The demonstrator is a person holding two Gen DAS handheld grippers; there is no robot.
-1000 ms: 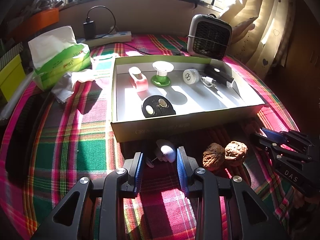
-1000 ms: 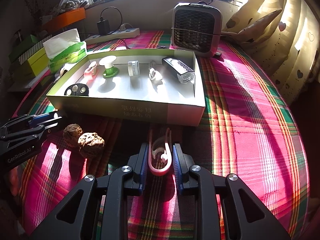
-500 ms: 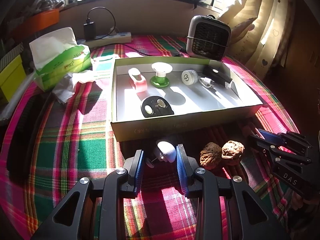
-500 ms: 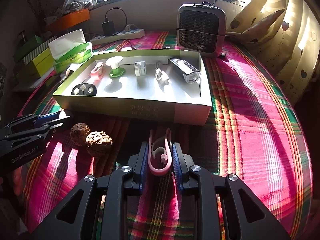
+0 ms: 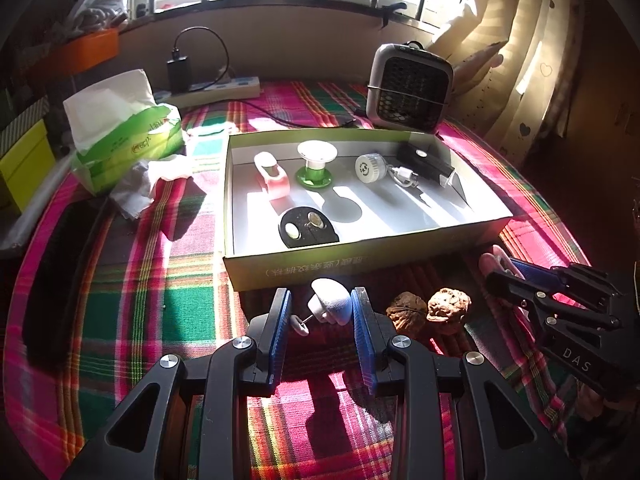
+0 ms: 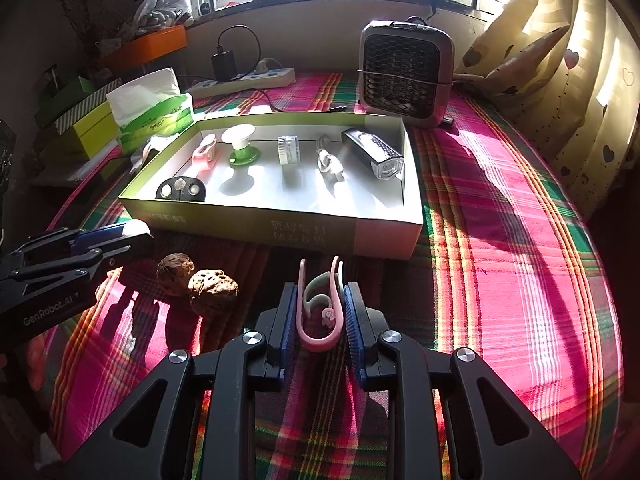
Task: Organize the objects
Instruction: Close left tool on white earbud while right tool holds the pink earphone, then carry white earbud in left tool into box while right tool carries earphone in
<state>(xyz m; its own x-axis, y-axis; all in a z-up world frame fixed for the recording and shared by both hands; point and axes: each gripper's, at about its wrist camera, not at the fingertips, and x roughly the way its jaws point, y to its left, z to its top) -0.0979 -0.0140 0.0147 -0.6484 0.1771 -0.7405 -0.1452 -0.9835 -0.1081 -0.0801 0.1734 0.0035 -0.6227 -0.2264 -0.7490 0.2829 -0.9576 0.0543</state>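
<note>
My left gripper [image 5: 320, 312] is shut on a small white rounded gadget [image 5: 331, 306] with a thin pin and a disc, held above the plaid cloth just before the box's front wall. My right gripper [image 6: 320, 304] is shut on a pink ear-hook clip [image 6: 320, 308], also lifted, before the box. The open cardboard box [image 6: 280, 226] holds a pink clip [image 5: 274, 178], a green-and-white spool [image 5: 316, 164], a white round part [image 5: 370, 168], a white cable [image 6: 329, 162], a black light [image 6: 372, 152] and a black oval pad [image 5: 306, 230].
Two walnuts [image 5: 428, 310] lie on the cloth between the grippers, also in the right wrist view [image 6: 196, 278]. A small heater [image 6: 406, 74] stands behind the box. A tissue pack [image 5: 120, 136], crumpled tissue, power strip [image 5: 216, 88] and boxes sit at left.
Both grippers have risen and drawn back a little from the box, each carrying its object. The white gadget now hangs off the cloth between the left fingers.
</note>
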